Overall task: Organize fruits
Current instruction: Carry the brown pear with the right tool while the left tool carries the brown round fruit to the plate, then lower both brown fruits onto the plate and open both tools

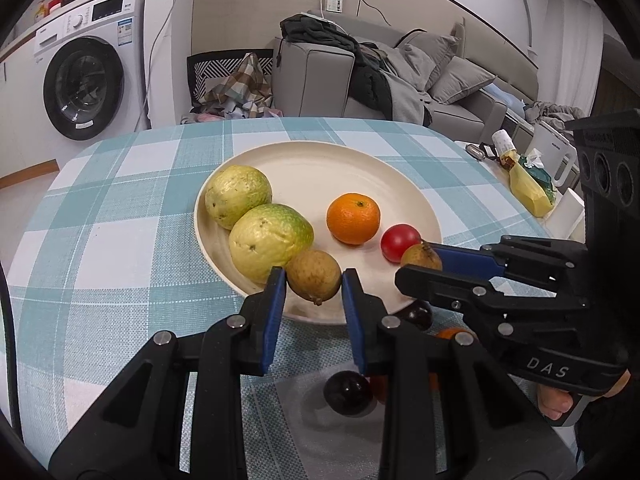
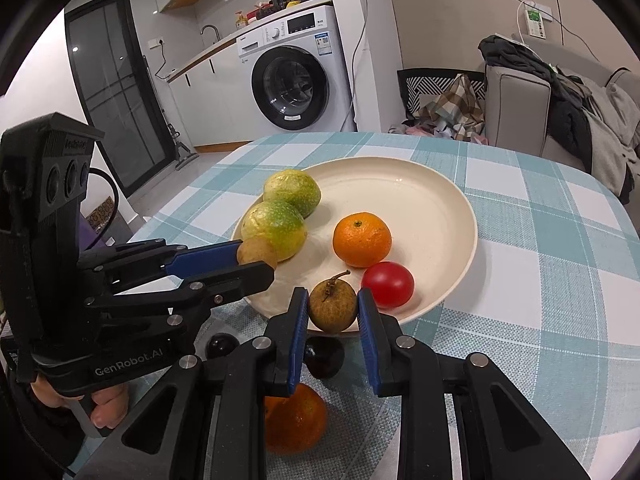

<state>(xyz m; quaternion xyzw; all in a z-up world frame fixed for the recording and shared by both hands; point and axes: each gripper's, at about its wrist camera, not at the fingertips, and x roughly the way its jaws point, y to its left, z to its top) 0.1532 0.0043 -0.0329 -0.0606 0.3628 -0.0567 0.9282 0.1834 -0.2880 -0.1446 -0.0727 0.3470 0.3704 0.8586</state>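
A cream plate on the checked tablecloth holds two yellow-green guavas, an orange and a red tomato. My left gripper is shut on a small brown fruit over the plate's near rim; it also shows in the right wrist view. My right gripper is shut on another small brown fruit with a stem over the near rim, beside the tomato.
On the cloth below the grippers lie two dark plums and another orange. A washing machine, a sofa with clothes and a side table with a kettle stand beyond the table.
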